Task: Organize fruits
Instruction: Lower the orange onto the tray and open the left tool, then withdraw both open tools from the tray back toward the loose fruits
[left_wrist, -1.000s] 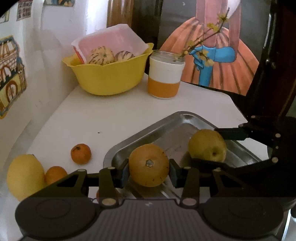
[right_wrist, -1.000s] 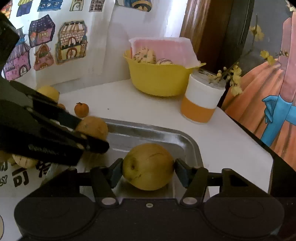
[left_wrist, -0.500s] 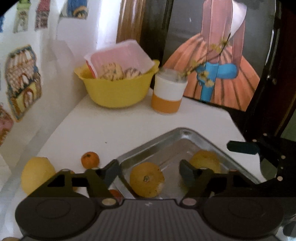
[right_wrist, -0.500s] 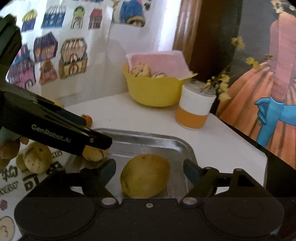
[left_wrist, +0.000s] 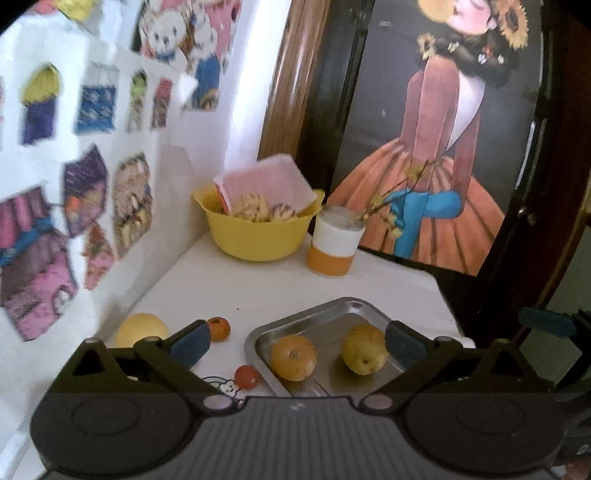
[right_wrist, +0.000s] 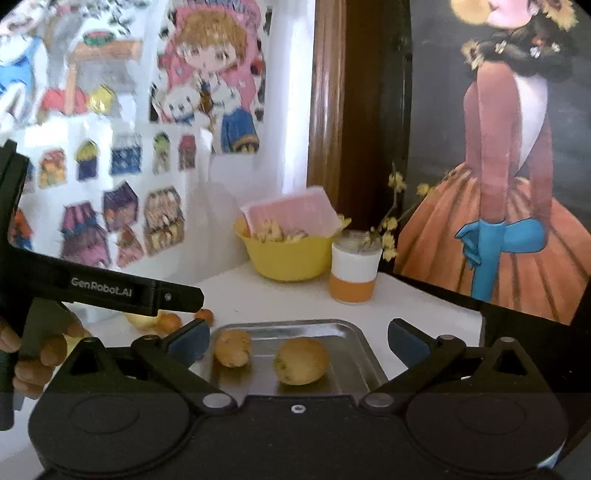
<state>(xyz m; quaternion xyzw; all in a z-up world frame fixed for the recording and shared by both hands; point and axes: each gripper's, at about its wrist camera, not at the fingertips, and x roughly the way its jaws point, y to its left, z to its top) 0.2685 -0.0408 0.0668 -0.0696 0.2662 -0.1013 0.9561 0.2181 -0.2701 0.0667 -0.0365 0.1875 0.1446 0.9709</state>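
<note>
White tabletop (left_wrist: 258, 291) against sticker-covered wall, steel tray (left_wrist: 325, 314) low centre holding orange (left_wrist: 294, 357) and pear (left_wrist: 364, 354); loose tangerine (left_wrist: 218, 328) and lemon (left_wrist: 140, 329) lower left, nearer left gripper (left_wrist: 295, 341), both jaws wide and empty.

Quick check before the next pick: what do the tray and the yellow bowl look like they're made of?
The tray looks like metal, probably stainless steel: silver-grey, shiny, with reflections of the two fruits on its floor and a rolled rim. The yellow bowl looks like moulded plastic: even opaque colour, smooth matte-to-satin surface, soft wavy rim. Neither can be confirmed from look alone.
</note>
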